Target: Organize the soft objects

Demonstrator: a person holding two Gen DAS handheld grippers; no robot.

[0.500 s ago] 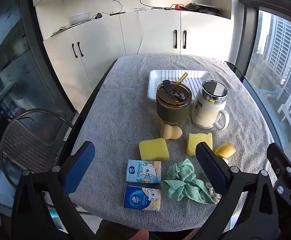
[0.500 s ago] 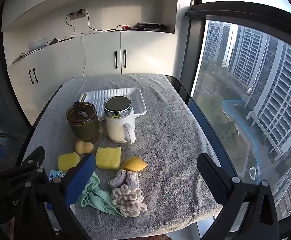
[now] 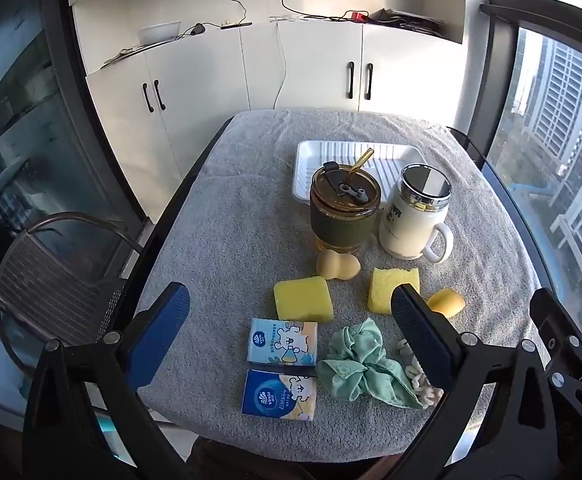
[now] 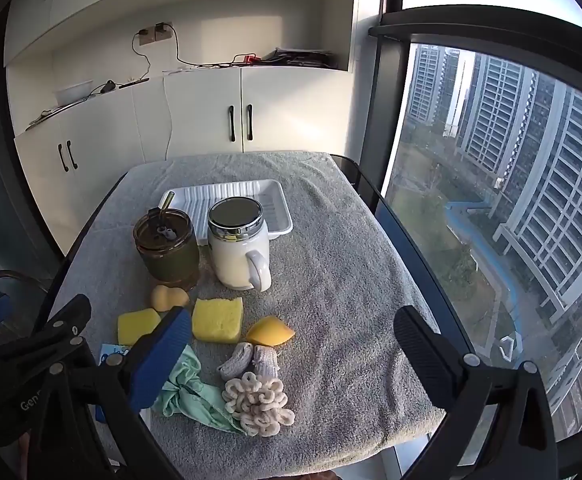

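On the grey towel lie two yellow sponges (image 3: 303, 299) (image 3: 392, 284), a beige makeup sponge (image 3: 337, 265), an orange-yellow sponge wedge (image 3: 446, 302), a green scrunchie (image 3: 361, 364), two tissue packs (image 3: 282, 341) (image 3: 279, 395) and a cream looped scrunchie (image 4: 259, 399) beside a small knit piece (image 4: 251, 358). A white ribbed tray (image 3: 311, 160) stands at the back. My left gripper (image 3: 291, 320) hovers open above the near items. My right gripper (image 4: 293, 338) is open too, above the wedge (image 4: 270, 331), holding nothing.
A dark green tumbler with a straw (image 3: 345, 208) and a white lidded mug (image 3: 413, 216) stand just in front of the tray. A chair (image 3: 51, 280) sits left of the table. White cabinets (image 3: 251, 72) stand behind; a window wall (image 4: 511, 200) runs along the right.
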